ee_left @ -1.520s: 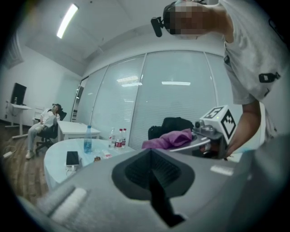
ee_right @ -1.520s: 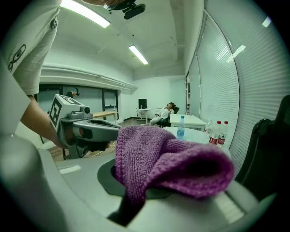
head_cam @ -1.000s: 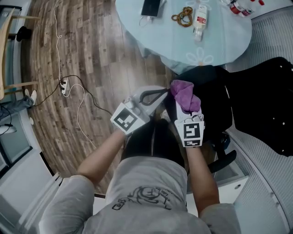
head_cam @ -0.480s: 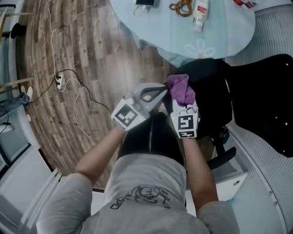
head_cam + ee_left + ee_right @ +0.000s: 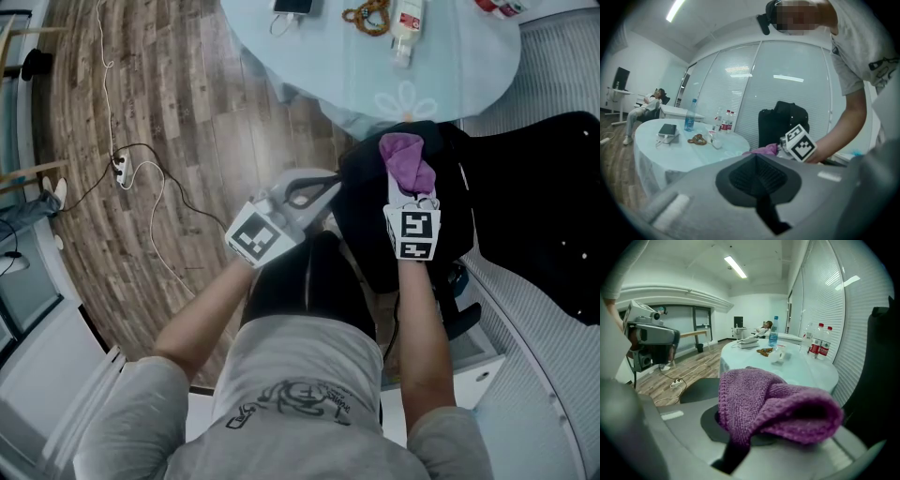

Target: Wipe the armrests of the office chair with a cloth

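My right gripper (image 5: 410, 184) is shut on a bunched purple cloth (image 5: 405, 157), which hangs over the jaws in the right gripper view (image 5: 773, 408). It is held over the black office chair (image 5: 370, 220), above the seat and close to the round table's edge. The chair's backrest (image 5: 544, 206) lies to the right. I cannot make out an armrest under the cloth. My left gripper (image 5: 323, 188) is left of the chair, shut with nothing in it (image 5: 757, 177). The left gripper view shows the right gripper's marker cube (image 5: 800, 143) and the cloth (image 5: 761, 151) beyond its jaws.
A round table (image 5: 450, 66) stands just past the chair with a phone (image 5: 295, 5), a beaded loop (image 5: 373, 14) and a small bottle (image 5: 405, 23). A cable and power strip (image 5: 117, 169) lie on the wood floor. A white unit (image 5: 478, 366) sits at the lower right.
My right gripper has carried the cloth to the right and forward, away from the left gripper, and now sits over the chair. The left gripper has hardly moved.
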The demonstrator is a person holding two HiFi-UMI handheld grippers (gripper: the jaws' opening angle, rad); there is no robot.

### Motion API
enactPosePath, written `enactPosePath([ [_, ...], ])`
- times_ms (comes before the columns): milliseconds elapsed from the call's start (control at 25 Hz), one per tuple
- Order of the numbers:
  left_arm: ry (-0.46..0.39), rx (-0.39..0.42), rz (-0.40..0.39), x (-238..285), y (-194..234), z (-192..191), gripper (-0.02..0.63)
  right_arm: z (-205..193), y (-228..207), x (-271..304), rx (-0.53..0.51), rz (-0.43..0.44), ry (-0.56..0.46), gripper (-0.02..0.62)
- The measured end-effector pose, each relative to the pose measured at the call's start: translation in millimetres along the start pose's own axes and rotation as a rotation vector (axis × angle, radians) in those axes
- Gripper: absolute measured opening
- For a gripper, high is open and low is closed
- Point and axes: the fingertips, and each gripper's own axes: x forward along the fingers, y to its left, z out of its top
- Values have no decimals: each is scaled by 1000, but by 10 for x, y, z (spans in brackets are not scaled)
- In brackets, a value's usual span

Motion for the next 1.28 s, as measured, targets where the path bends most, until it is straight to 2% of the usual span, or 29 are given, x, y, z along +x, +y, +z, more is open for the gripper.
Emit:
enactPosePath([
  [160, 3, -5, 4, 7, 4, -12, 2, -19, -502, 68, -30, -45, 11, 29],
  [320, 8, -13, 12, -27, 3, -25, 2, -30, -823, 109, -36, -69, 29, 28],
  [640, 14, -11, 19, -85, -5, -49, 2, -12, -872, 121, 32, -115, 25, 28],
  [840, 10, -26, 22, -89, -38, -40, 2, 23, -599, 103, -12, -69, 18, 26],
  [1280, -1, -37, 37, -149, 7, -28, 2, 109, 587, 6, -102, 122, -22, 27],
])
